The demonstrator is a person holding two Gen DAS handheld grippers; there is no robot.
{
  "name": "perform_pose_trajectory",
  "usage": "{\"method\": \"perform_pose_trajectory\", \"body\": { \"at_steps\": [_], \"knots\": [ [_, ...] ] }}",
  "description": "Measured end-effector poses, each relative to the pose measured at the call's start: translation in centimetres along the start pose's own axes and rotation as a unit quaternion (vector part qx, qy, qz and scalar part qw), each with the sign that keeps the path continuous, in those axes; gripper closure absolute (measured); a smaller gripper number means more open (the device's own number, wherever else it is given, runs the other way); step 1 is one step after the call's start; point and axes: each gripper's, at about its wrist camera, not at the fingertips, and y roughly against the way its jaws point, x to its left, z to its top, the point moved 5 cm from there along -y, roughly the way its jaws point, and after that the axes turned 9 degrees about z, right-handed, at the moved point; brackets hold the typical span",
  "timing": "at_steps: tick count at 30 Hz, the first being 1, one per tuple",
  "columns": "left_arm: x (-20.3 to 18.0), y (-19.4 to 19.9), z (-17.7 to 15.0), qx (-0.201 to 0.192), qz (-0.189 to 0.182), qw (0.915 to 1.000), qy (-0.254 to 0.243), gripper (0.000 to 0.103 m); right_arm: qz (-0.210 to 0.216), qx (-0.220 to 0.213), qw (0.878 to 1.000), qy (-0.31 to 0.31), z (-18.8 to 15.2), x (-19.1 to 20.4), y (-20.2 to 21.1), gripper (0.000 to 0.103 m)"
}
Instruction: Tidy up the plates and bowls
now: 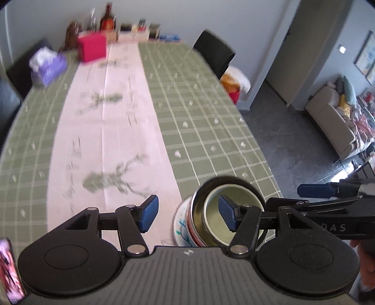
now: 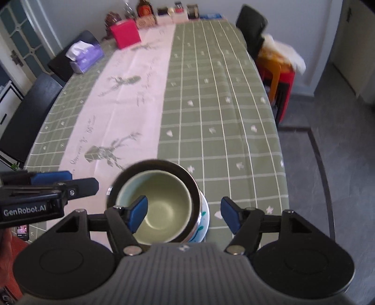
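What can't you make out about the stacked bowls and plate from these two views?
- Plate, both wrist views: mostly covered by the metal bowl; only a painted rim shows.
- Green bowl: the near part is hidden by the right gripper.
- Left wrist view: the left gripper finger covers part of the stack.
- Far bottles: blurred.

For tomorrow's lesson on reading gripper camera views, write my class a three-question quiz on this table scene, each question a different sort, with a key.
1. True or false: the green bowl sits inside the metal bowl.
2. What lies under the stacked bowls? A) a red box B) a white painted plate C) a tissue pack
3. Fill in: the right gripper has its jaws ____.

Key: 1 true. 2 B, the plate. 3 open, with nothing held; the left gripper is open too.
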Motion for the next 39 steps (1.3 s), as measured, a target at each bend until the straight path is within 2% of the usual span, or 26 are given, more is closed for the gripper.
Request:
{"method": "perform_pose_trajectory", "body": {
  "at_steps": [4,7,8,11,12,13,14,16,19,25,30,34,39],
  "knots": [
    [0.4,3.7,0.1,-0.074,0.001,0.9964,-0.042,0.034,-0.006,-0.057,0.997,0.047,-0.4,2.3,3.6,0.031],
    [0.9,6.8,-0.2,-0.127,0.011,0.9891,-0.073,0.031,-0.004,-0.1,0.991,0.086,-1.3,4.0,6.0,0.03],
    [1.0,7.7,-0.3,-0.146,0.018,0.9854,-0.086,0.029,0.0,-0.115,0.989,0.096,-1.7,4.7,6.7,0.028],
    [1.1,10.6,-1.2,-0.222,0.049,0.9671,-0.115,0.016,0.006,-0.17,0.979,0.114,-3.0,6.0,8.7,0.027],
    [1.1,11.3,-1.7,-0.248,0.058,0.9594,-0.121,0.014,0.007,-0.188,0.975,0.117,-3.5,6.3,9.2,0.023],
    [1.1,11.8,-2.3,-0.267,0.066,0.9535,-0.123,0.014,0.004,-0.211,0.97,0.119,-4.0,6.6,9.7,0.012],
    [1.0,12.2,-3.1,-0.284,0.073,0.948,-0.125,0.013,0.004,-0.232,0.965,0.121,-4.6,6.8,10.1,0.01],
    [0.6,12.3,-5.1,-0.304,0.083,0.9401,-0.13,0.009,0.005,-0.265,0.955,0.133,-6.1,7.4,10.7,0.009],
    [-0.2,11.7,-8.1,-0.321,0.085,0.9335,-0.136,0.006,0.006,-0.306,0.941,0.144,-8.7,8.1,10.7,0.009],
    [-0.8,9.5,-12.4,-0.325,0.072,0.937,-0.104,0.005,0.018,-0.359,0.923,0.139,-13.9,8.7,9.0,0.009],
    [0.6,7.2,-15.1,-0.318,0.089,0.941,-0.076,0.002,0.028,-0.39,0.912,0.127,-17.7,8.3,6.5,0.008],
    [1.6,4.9,-16.6,-0.3,0.109,0.9463,-0.052,0.002,0.016,-0.382,0.918,0.103,-19.6,7.4,3.3,0.008],
    [2.4,2.7,-18.4,-0.278,0.114,0.9534,-0.026,0.002,-0.01,-0.357,0.931,0.076,-21.0,6.0,-0.2,0.008]
  ]
}}
